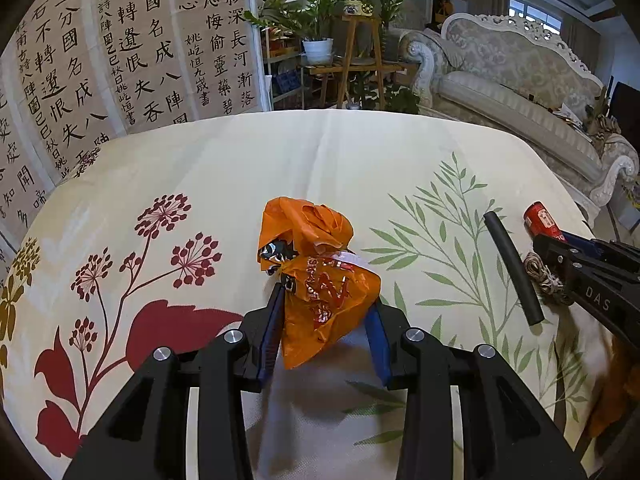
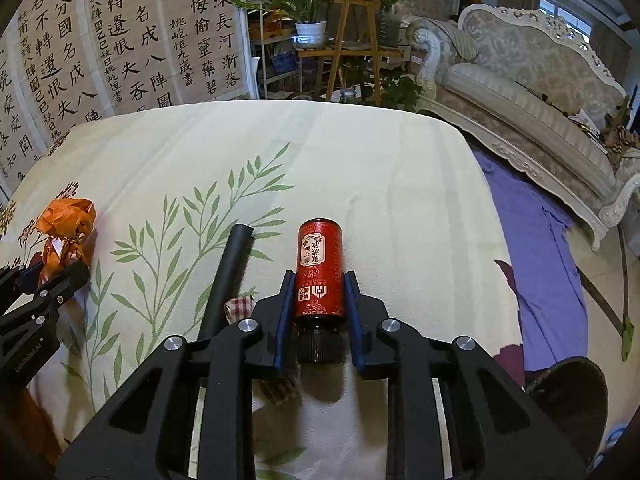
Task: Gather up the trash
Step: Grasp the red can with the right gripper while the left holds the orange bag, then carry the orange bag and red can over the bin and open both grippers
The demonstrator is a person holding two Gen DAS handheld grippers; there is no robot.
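My left gripper (image 1: 326, 300) is shut on a crumpled orange plastic bag (image 1: 316, 268) and holds it above the floral tablecloth (image 1: 240, 168). My right gripper (image 2: 318, 280) is shut on a red bottle (image 2: 319, 268) with a black cap, its base pointing away from me. The red bottle also shows at the right of the left wrist view (image 1: 542, 220), in the right gripper. The orange bag shows at the left of the right wrist view (image 2: 68, 228). A black tube (image 1: 514, 268) lies on the cloth between the two grippers, also seen in the right wrist view (image 2: 228, 276).
A tangle of twine (image 1: 544, 280) lies under the right gripper. A checked cloth scrap (image 2: 240, 308) lies beside the tube. A sofa (image 2: 532, 92), plant stands (image 2: 352, 40) and calligraphy sheets (image 2: 100, 48) stand beyond the table. A purple cloth (image 2: 536, 260) lies right of the table.
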